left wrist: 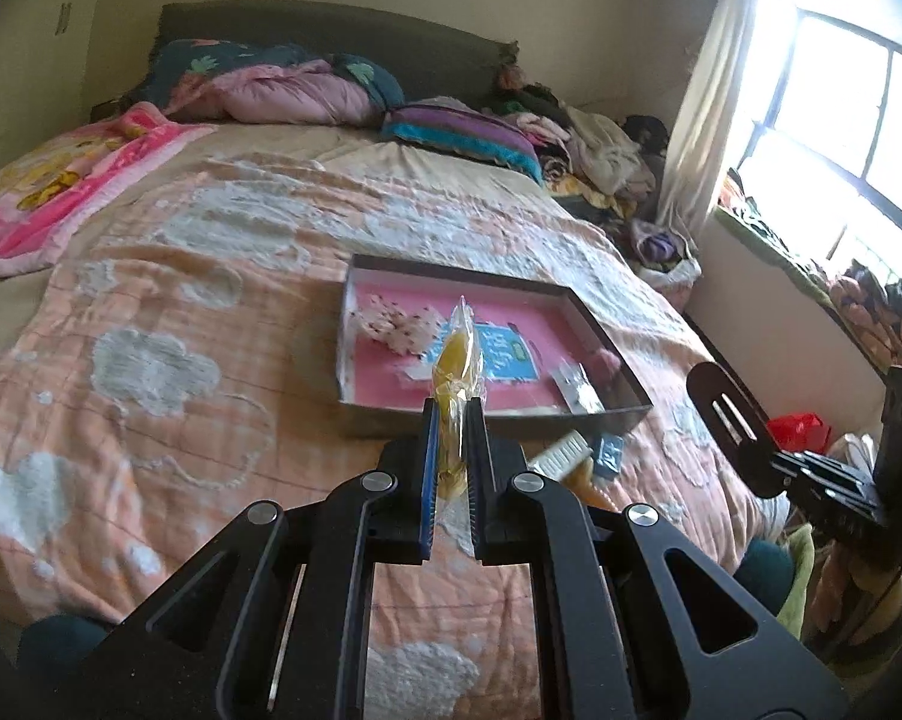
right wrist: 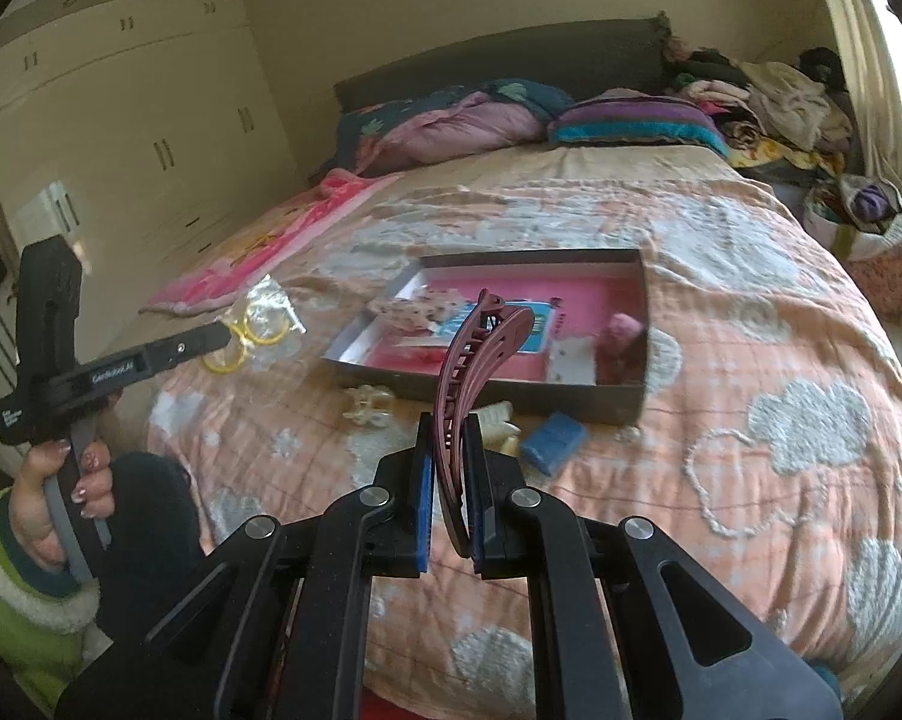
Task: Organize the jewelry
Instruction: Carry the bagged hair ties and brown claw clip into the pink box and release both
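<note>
My left gripper [left wrist: 454, 414] has its fingers pinched on a clear plastic bag of yellow ring bangles [left wrist: 458, 360]; the bag stands up from between the pads, clear of the bedding. In the right wrist view the same bag [right wrist: 253, 330] hangs off the tip of that gripper [right wrist: 226, 331], held in a person's hand [right wrist: 61, 498] with a green and white sleeve.

My right gripper [right wrist: 451, 426] has its fingers clamped on a long curved maroon plastic hair clip [right wrist: 478, 372], which rises upright and arches over to the right.

Just beyond the fingers, on the peach quilted bedspread with white cloud patches [right wrist: 751, 360]: a cream claw clip [right wrist: 367, 405], a cream comb-like piece [right wrist: 499, 420] and a small blue box [right wrist: 556, 441], all near the front wall of the tray.

Behind them lies a shallow rectangular grey tray with a pink floor [right wrist: 487, 387]. Inside: a white beaded piece [left wrist: 391, 321], a blue card [left wrist: 499, 354], a small packet [left wrist: 577, 390].

Far end: pillows [right wrist: 481, 120] against a dark headboard [right wrist: 511, 54].
</note>
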A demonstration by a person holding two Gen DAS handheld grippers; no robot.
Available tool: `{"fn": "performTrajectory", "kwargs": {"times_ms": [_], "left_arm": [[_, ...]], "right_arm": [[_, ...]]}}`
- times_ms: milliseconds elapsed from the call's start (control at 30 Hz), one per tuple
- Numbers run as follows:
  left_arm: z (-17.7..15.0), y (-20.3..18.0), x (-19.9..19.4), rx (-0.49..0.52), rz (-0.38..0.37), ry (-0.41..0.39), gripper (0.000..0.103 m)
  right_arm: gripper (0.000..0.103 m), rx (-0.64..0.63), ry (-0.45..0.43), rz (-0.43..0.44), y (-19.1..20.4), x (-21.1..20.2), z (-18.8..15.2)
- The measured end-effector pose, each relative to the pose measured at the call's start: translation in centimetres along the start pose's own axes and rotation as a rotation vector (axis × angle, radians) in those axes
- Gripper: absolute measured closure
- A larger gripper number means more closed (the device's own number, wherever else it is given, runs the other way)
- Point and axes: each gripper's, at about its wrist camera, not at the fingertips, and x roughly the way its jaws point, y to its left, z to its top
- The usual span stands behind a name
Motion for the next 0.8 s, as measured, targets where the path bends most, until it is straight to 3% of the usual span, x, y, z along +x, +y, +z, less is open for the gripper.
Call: {"fn": "performTrajectory", "kwargs": {"times_ms": [300, 800], "left_arm": [[1.6, 1.2, 0.0, -0.025, 0.007, -0.044, 0.100], [6.9, 0.8, -0.4, -0.013, -0.015, -0.151, 0.100]], "right_arm": [[0.095, -0.075, -0.001, 0.021, 2.2, 2.0, 2.1], [0.095, -0.098, -0.113, 0.013, 2.2, 1.3, 7.6]]}}
